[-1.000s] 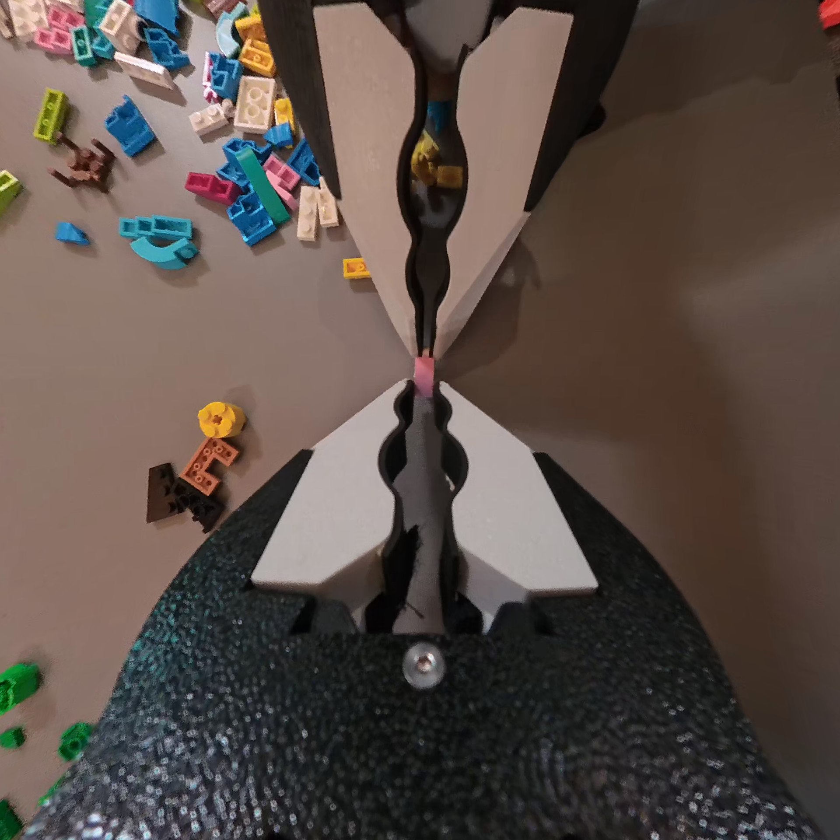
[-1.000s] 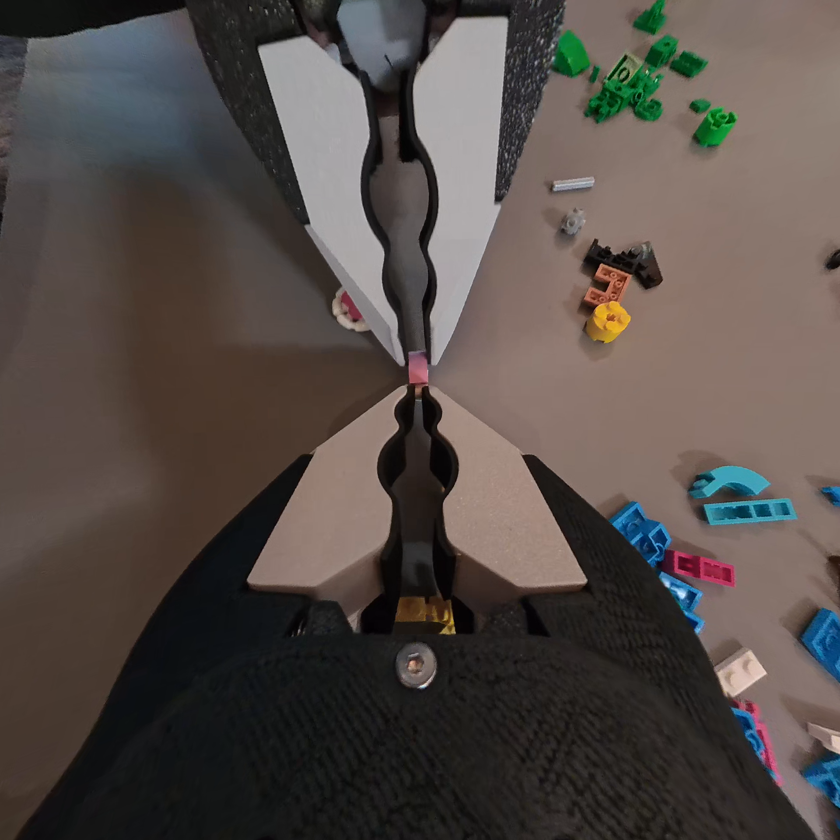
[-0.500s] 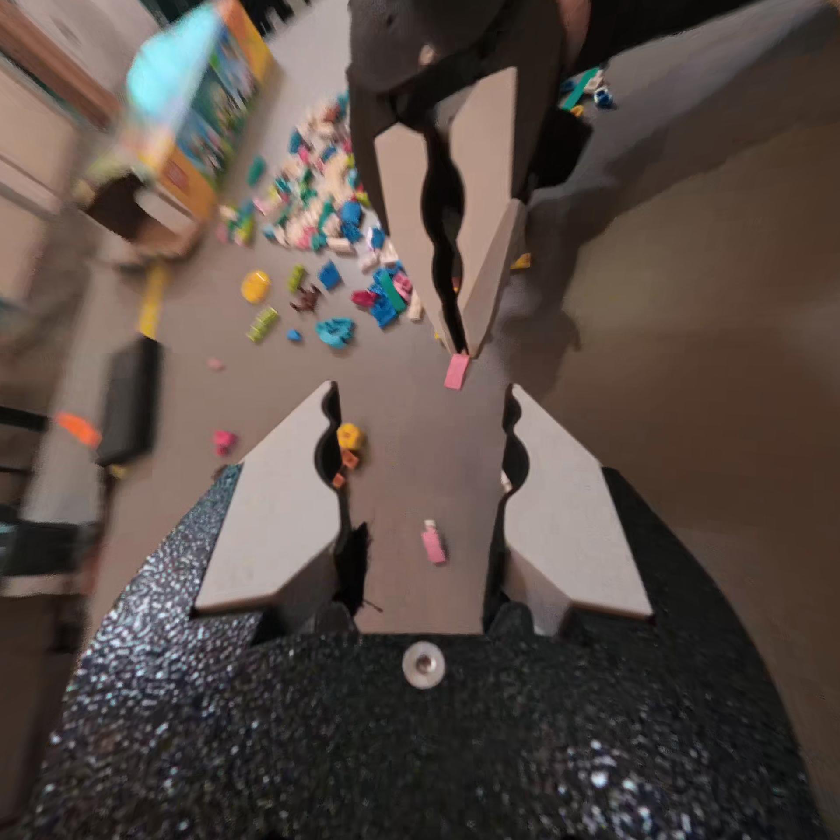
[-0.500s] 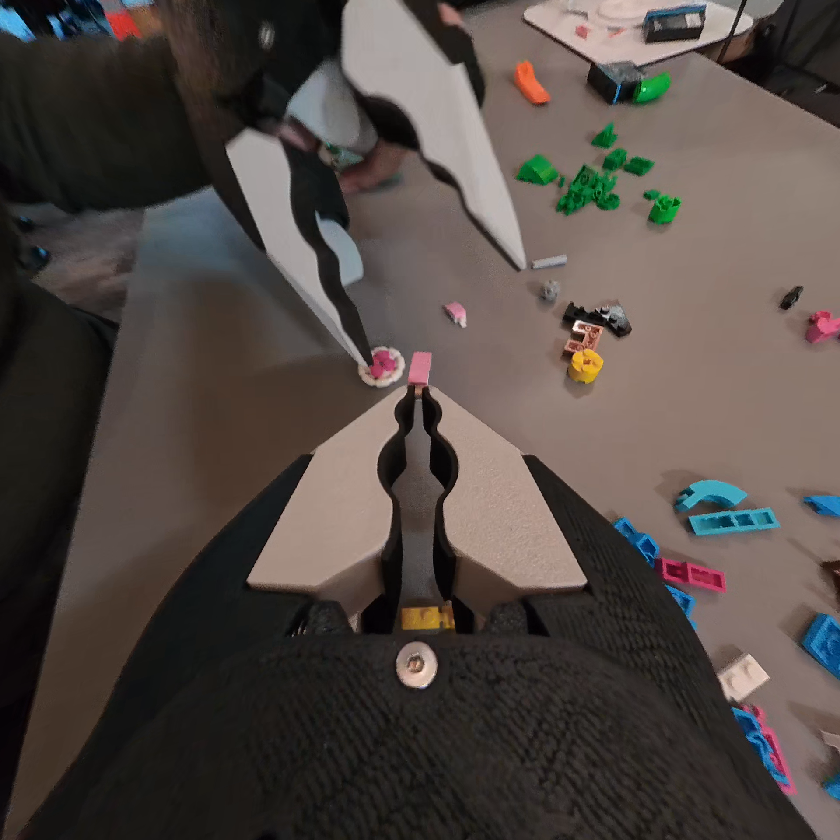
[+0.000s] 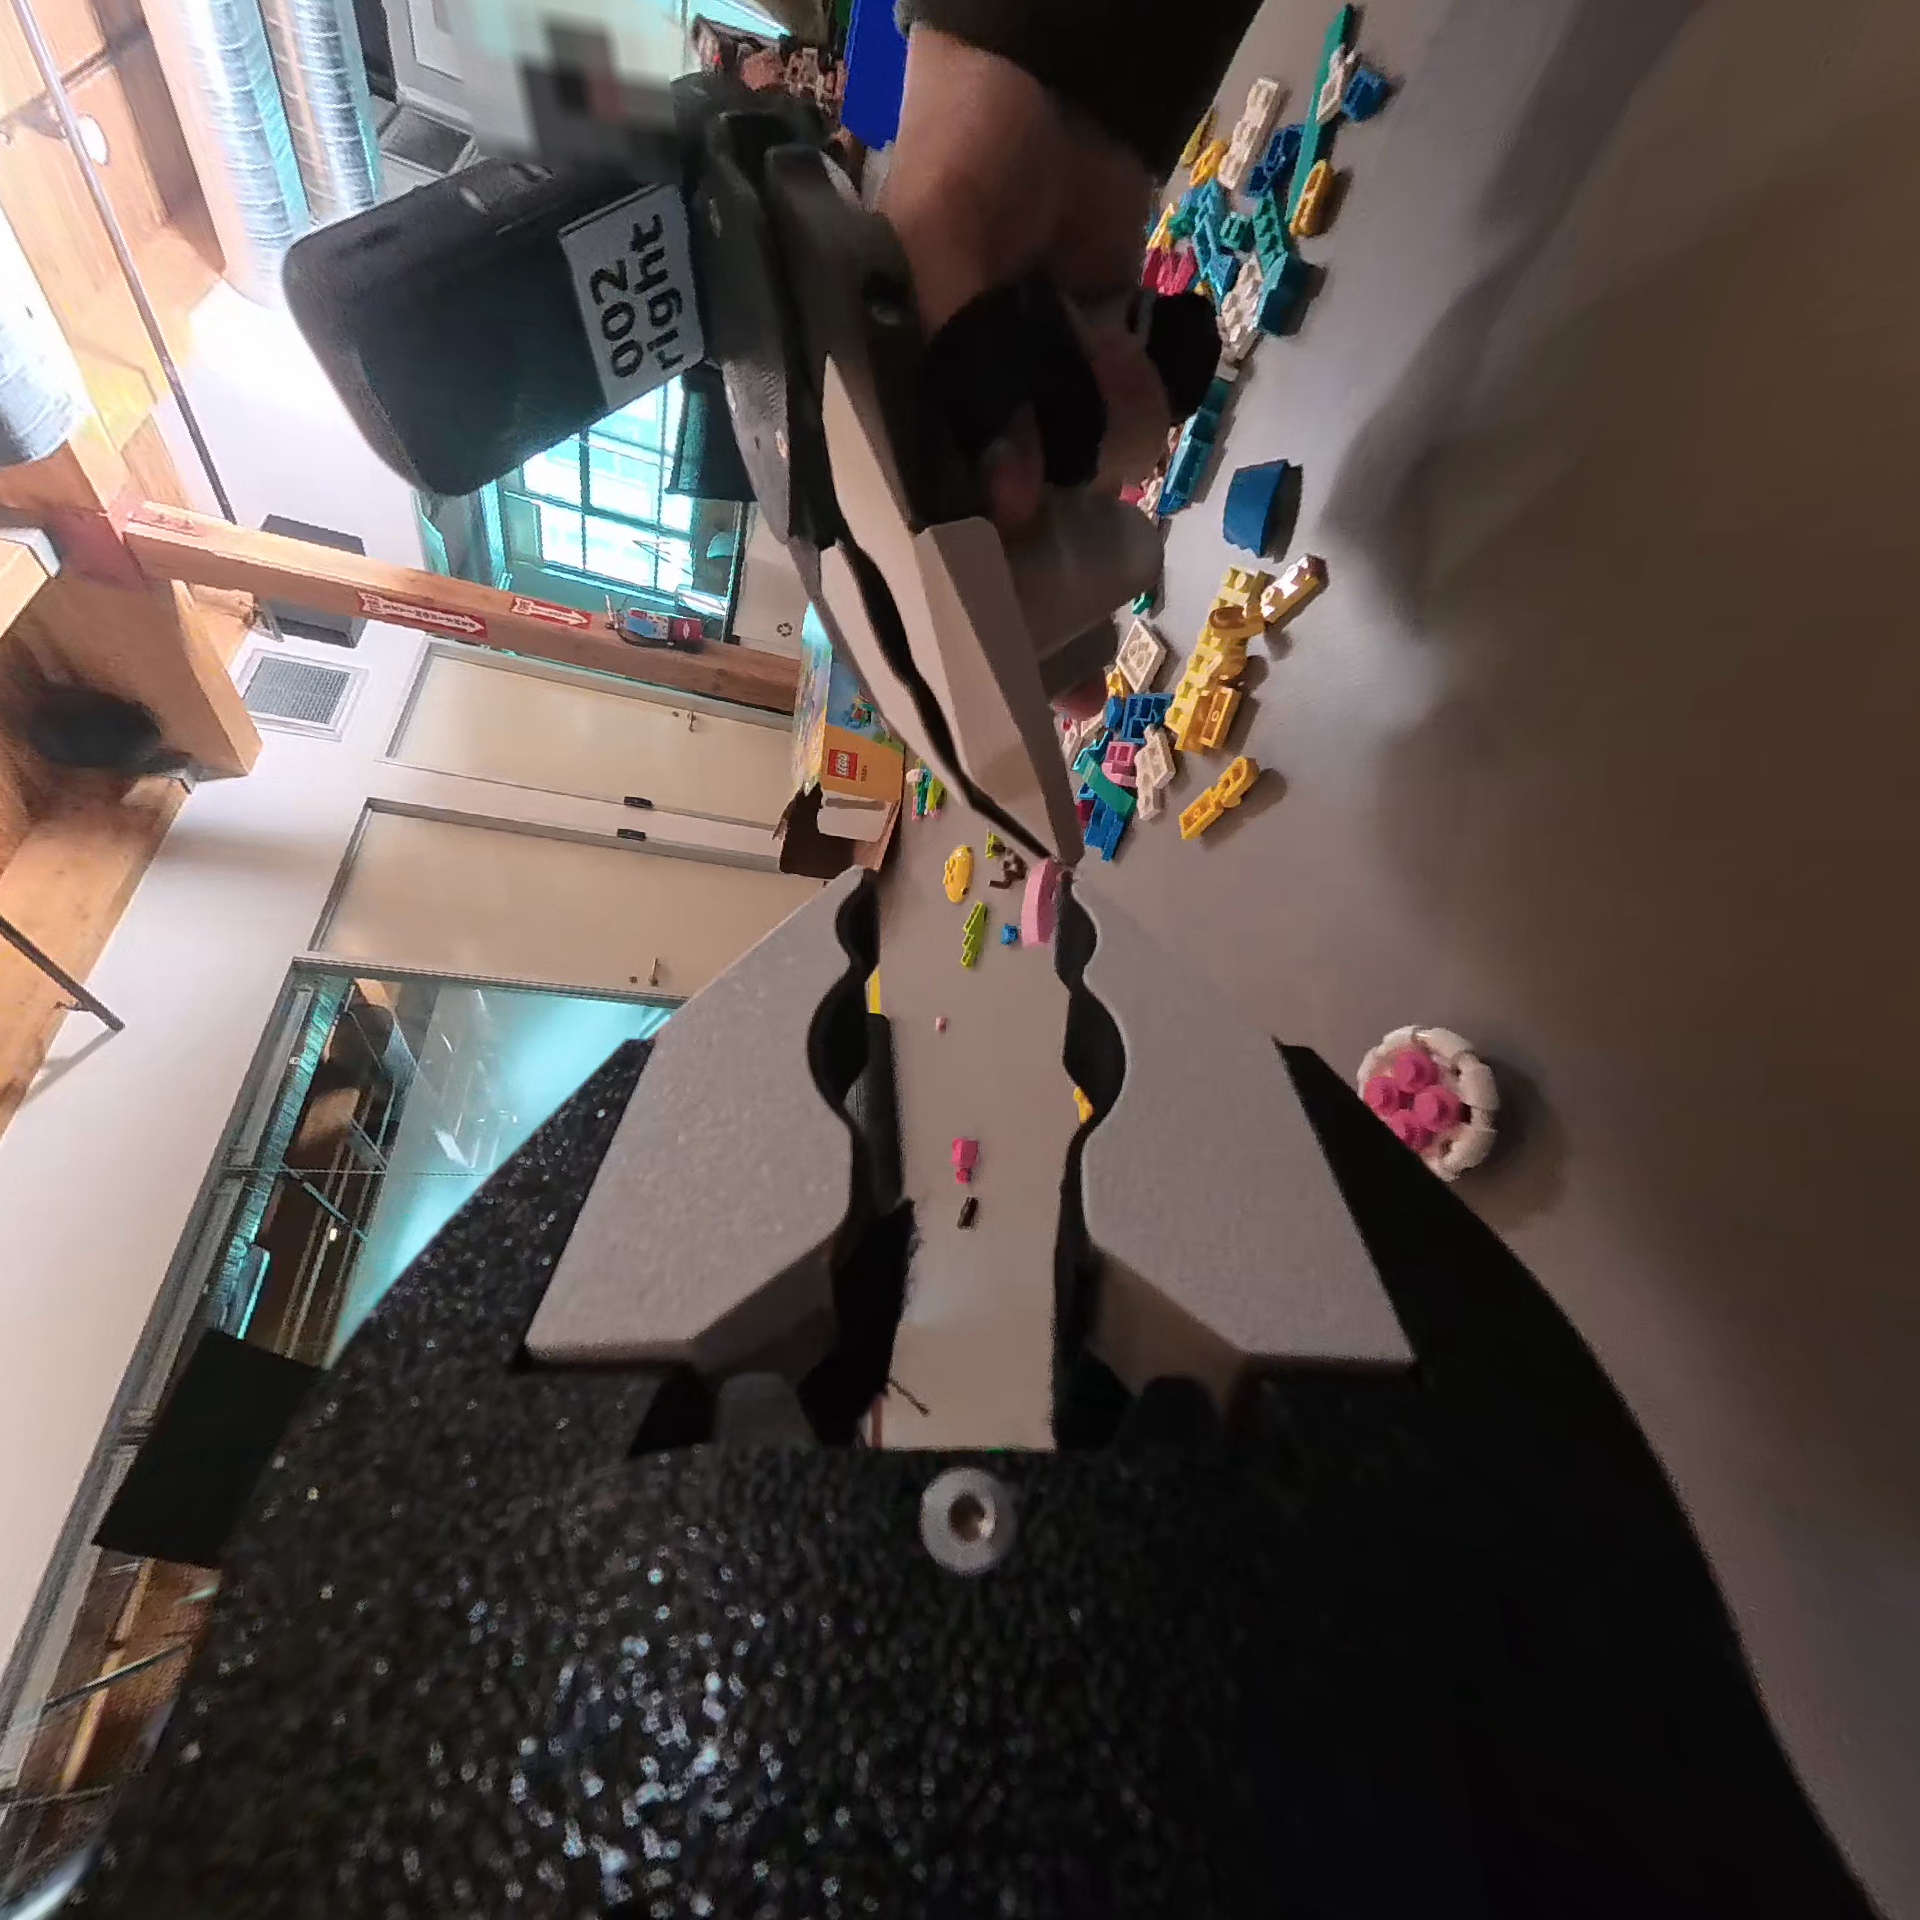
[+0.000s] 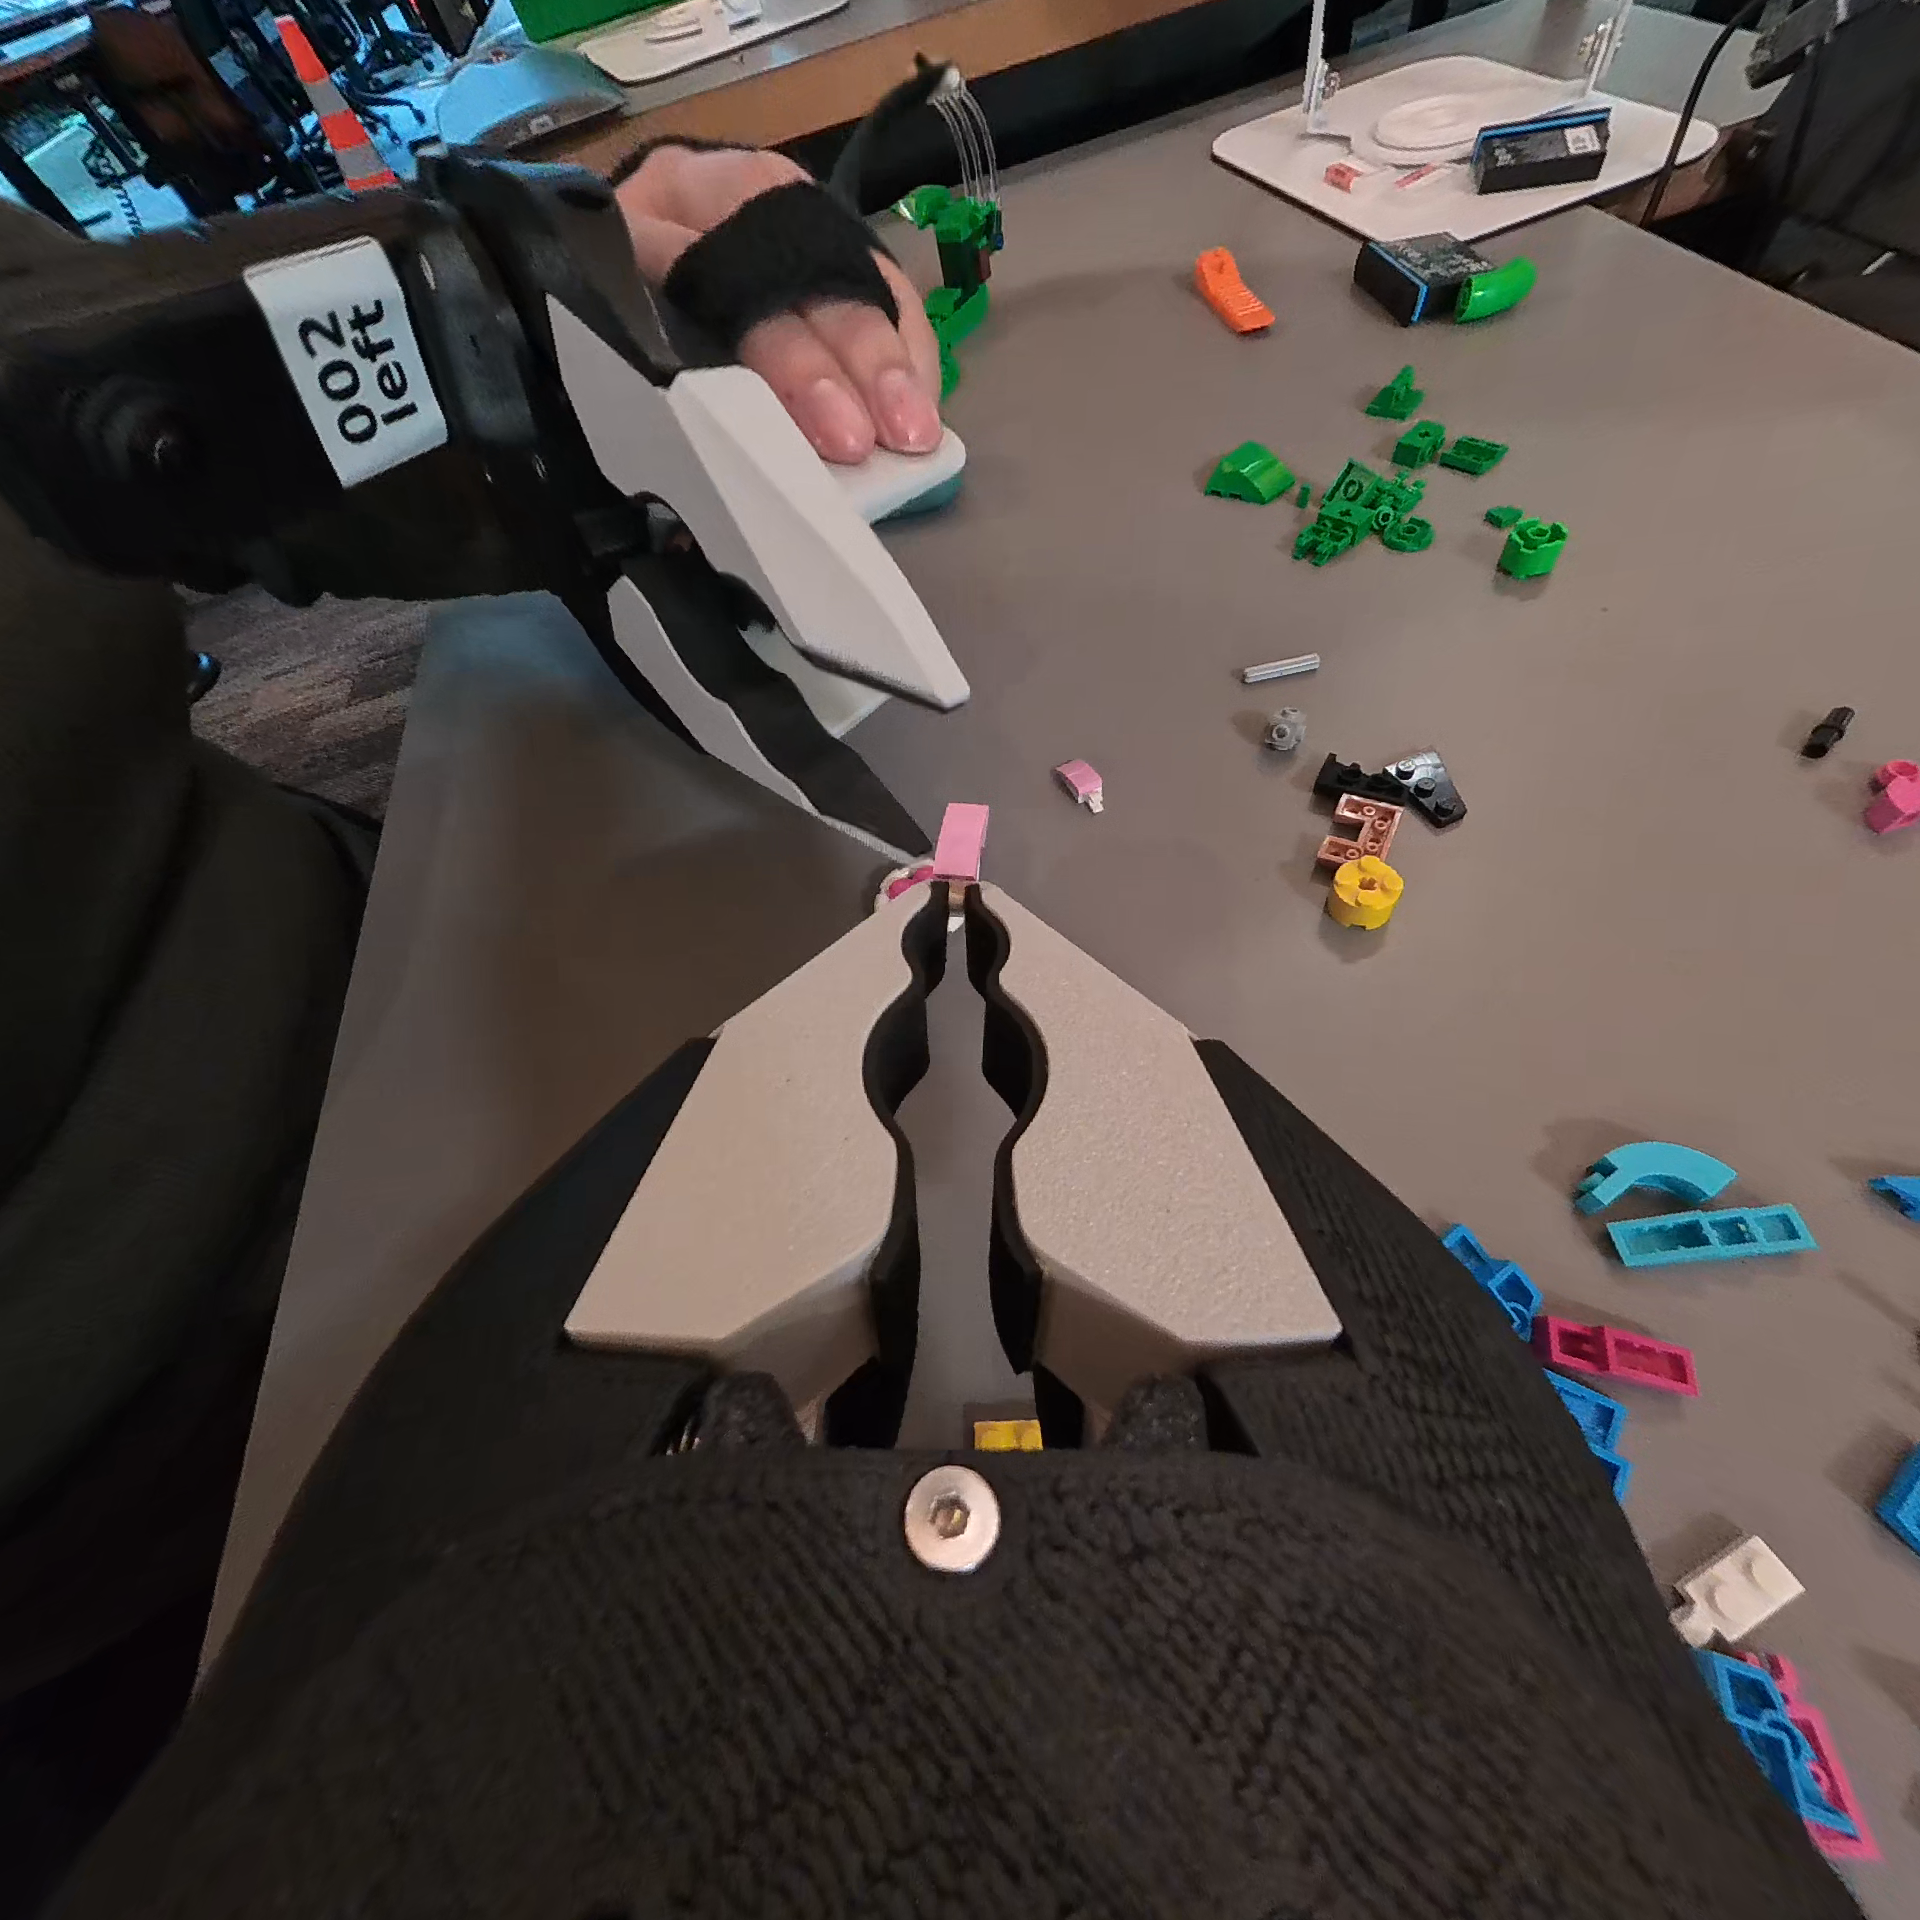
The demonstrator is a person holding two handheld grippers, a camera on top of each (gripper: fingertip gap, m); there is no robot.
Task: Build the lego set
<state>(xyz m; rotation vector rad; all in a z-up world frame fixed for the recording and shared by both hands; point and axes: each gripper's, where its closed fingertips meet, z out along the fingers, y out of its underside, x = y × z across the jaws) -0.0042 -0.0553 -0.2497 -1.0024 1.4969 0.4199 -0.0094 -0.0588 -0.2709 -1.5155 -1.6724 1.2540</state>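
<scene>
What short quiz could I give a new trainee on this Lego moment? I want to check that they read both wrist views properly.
1. True or false: the left gripper has its fingers spread apart.
2. Which gripper holds the light pink piece? A) left B) right C) neither
3. Fill in: the white ring with magenta studs lies on the ____.

Key:
1. True. It holds nothing, and the grey table shows between the fingers.
2. B. The right gripper pinches the piece at its fingertips.
3. Table, beside the left gripper.
</scene>
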